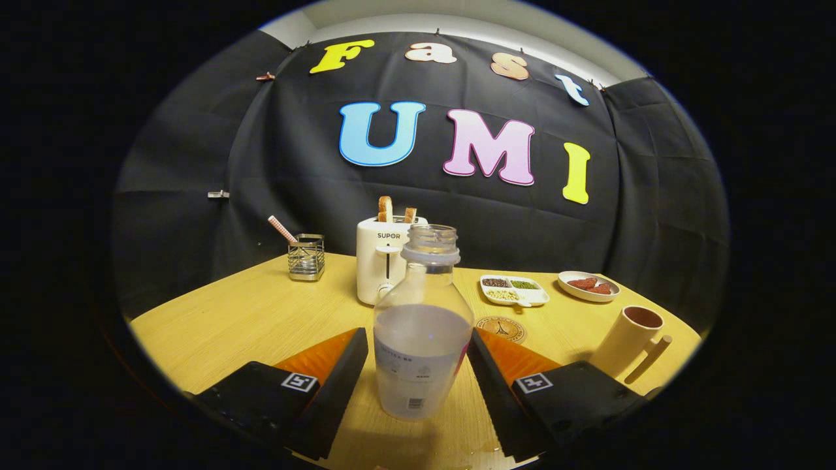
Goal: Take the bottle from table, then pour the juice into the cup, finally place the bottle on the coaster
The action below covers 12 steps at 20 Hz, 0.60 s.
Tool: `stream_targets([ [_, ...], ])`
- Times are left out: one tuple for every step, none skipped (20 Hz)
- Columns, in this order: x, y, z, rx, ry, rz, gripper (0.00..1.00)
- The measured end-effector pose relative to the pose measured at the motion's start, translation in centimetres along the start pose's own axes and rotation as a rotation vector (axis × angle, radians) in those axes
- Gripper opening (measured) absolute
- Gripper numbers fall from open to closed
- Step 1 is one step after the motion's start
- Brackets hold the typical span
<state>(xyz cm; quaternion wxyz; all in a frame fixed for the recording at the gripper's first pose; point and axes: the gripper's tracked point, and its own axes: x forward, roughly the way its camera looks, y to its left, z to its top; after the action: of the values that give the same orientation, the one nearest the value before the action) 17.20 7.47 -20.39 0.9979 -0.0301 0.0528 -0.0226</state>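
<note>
- Spread wide, the gripper [418, 365] straddles an upright bottle [421, 326], its fingers seemingly just short of touching.
- Bottle's long axis is vertical, on the table [228, 320].
- Beyond, rightward: coaster [501, 329], then cup [628, 339].

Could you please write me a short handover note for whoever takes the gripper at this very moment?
Gripper: jaws open on either side of the bottle, no clear squeeze yet.
Bottle: upright on the table, uncapped, partly full, between the jaws.
Cup: right of the jaws, beyond them.
Coaster: bare, just behind the bottle.
Done: approach to the bottle.
Left: close, lift, pour into the cup, set the bottle on the coaster.
</note>
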Motion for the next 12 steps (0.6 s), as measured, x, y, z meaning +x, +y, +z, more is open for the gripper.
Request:
stream_targets([
  [0.4,0.0,0.0,0.002,0.002,-0.006,0.93],
  [0.6,0.1,0.1,0.004,0.003,-0.003,0.93],
  [0.8,0.1,0.1,0.001,0.0,-0.006,0.93],
  [1.0,-0.1,0.3,0.002,-0.005,-0.007,0.91],
  [1.3,0.1,0.4,0.005,-0.011,-0.004,0.9],
  [1.4,0.0,0.2,0.001,-0.012,-0.01,0.88],
  [1.5,0.0,0.2,-0.004,-0.012,-0.007,0.86],
  [1.7,-0.1,0.1,-0.004,-0.013,-0.006,0.81],
  [1.6,-0.1,0.1,0.002,-0.01,-0.002,0.81],
  [1.8,0.0,0.1,0.005,-0.003,0.008,0.8],
  [1.6,0.0,0.0,0.002,0.008,0.018,0.79],
  [1.3,-0.2,0.1,-0.001,0.02,0.031,0.77],
])
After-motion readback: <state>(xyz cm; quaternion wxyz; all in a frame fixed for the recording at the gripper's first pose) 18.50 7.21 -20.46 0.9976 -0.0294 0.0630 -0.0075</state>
